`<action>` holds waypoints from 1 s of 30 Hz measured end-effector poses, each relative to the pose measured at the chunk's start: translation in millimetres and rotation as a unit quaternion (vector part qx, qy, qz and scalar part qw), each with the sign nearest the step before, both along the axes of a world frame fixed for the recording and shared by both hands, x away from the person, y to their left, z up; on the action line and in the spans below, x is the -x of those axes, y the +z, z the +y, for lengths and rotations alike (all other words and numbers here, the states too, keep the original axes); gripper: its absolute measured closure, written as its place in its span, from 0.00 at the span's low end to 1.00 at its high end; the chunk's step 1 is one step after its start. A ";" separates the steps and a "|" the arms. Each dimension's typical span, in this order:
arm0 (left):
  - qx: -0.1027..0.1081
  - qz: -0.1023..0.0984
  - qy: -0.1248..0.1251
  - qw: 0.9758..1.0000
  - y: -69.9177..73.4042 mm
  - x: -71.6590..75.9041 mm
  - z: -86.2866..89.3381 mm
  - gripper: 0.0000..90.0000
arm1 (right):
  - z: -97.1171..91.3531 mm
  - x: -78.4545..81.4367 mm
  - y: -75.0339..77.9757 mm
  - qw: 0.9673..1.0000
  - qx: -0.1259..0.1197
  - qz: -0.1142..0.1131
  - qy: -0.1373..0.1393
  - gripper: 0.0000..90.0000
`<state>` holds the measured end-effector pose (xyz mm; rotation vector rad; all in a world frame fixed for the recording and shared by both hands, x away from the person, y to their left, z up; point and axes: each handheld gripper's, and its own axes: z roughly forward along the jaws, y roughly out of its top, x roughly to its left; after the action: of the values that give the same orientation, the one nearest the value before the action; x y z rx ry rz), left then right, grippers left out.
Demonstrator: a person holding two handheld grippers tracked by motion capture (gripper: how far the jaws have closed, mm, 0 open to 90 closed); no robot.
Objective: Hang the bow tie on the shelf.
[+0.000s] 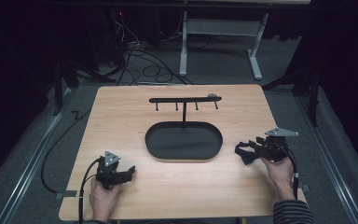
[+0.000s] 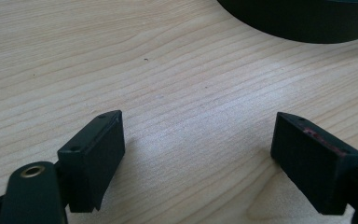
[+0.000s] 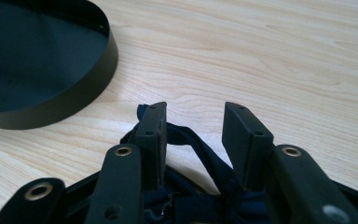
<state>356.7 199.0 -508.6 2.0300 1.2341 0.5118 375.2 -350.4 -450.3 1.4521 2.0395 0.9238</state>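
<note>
Two hand-held tools work at the near edge of a wooden surface (image 1: pixel 121 100). At the right edge the right tool (image 3: pixel 193 133), jaws apart, straddles a dark strap (image 3: pixel 200 149) without clamping it, beside a black oval tray (image 1: pixel 184 157) with a hook rack (image 1: pixel 185 99). Near the front left, the left tool (image 2: pixel 198 140) rests released, gripping nothing.

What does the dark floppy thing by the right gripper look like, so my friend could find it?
Start at the big black oval tray mid-table, then look to its right. There, under the right gripper, lies a dark blue strappy cloth. It's the only soft, crumpled thing on the wooden table.
</note>
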 end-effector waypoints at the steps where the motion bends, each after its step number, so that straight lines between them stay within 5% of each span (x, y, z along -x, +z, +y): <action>1: 0.000 0.000 0.000 1.000 0.0 0.0 0.0 0.20 | -0.1 -0.6 -0.7 1.000 0.001 0.001 0.000 0.69; 14: 0.000 0.000 0.000 1.000 0.0 0.0 0.0 0.20 | 0.0 -11.6 -12.2 1.000 0.007 0.029 0.007 0.75; 30: 0.000 0.000 0.000 1.000 0.0 0.0 -0.1 0.20 | -4.0 -16.1 -21.9 0.999 0.016 0.051 0.009 1.00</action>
<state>356.7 198.9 -508.6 2.0294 1.2346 0.5122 391.3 -354.5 -472.1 1.4940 2.1346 0.8371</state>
